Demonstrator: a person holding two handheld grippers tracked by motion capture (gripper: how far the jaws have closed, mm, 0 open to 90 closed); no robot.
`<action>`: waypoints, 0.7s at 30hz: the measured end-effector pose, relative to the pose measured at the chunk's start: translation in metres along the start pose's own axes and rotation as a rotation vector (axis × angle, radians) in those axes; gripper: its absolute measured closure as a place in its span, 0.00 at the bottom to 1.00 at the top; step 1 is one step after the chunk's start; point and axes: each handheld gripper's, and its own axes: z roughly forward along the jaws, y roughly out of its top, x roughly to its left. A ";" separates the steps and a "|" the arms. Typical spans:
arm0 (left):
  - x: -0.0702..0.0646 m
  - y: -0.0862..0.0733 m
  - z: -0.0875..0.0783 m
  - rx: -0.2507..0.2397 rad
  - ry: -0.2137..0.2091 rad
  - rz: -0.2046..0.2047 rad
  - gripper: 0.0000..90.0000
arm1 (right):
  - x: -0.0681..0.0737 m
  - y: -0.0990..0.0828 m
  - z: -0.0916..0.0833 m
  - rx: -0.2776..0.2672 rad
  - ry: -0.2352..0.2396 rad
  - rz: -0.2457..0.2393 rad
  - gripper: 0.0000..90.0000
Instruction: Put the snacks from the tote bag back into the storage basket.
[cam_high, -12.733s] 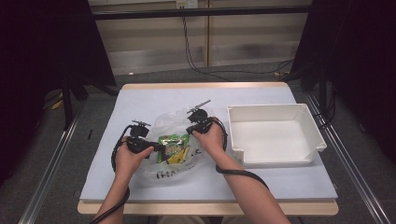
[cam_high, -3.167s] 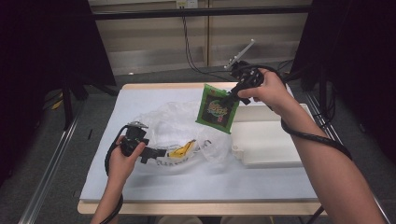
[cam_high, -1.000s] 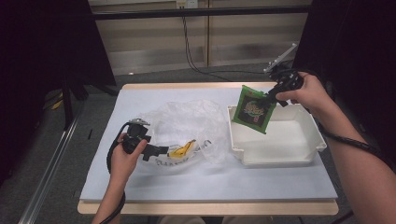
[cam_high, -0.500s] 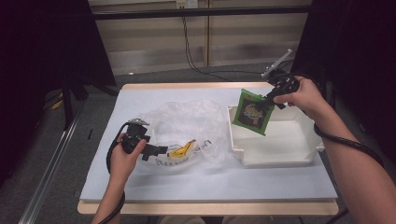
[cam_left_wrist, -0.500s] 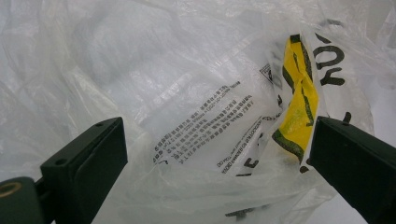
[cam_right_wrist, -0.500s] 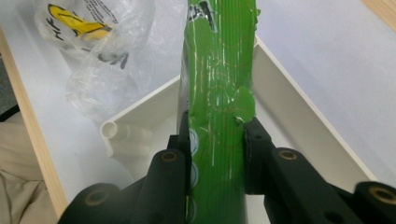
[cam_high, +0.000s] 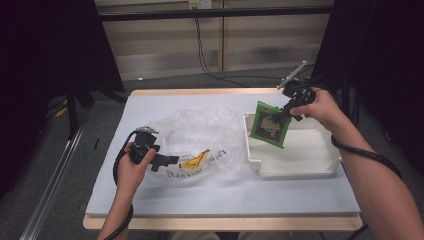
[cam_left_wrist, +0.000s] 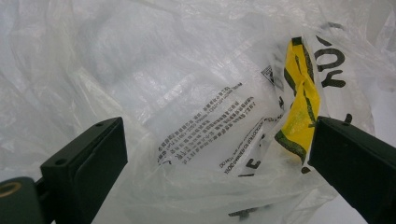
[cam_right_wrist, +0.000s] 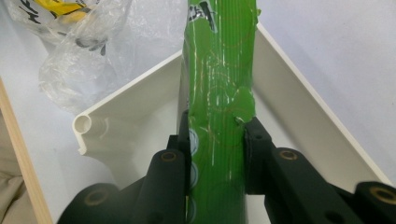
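While over white tray (cam_high: 300, 167) | green packet (cam_right_wrist: 219, 93) clamped between right gripper (cam_right_wrist: 215, 135) jaws

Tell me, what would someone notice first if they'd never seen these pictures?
Probably the bright green packet, pinched in the right hand-held gripper and hanging above the left end of the white tray. Next comes the crinkly clear plastic bag in the middle of the table, with something yellow inside it. The left hand-held gripper rests at the bag's edge, jaws wide apart.
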 end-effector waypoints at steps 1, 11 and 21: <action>0.000 0.000 0.000 -0.006 -0.002 -0.008 0.04 | -0.001 0.000 0.001 -0.002 0.000 -0.006 0.83; 0.001 0.000 0.000 -0.006 0.007 -0.007 0.04 | -0.011 -0.003 0.011 0.009 0.001 -0.015 0.82; 0.002 -0.001 0.001 0.000 0.008 -0.010 0.04 | -0.018 -0.004 0.023 0.016 0.006 -0.016 0.82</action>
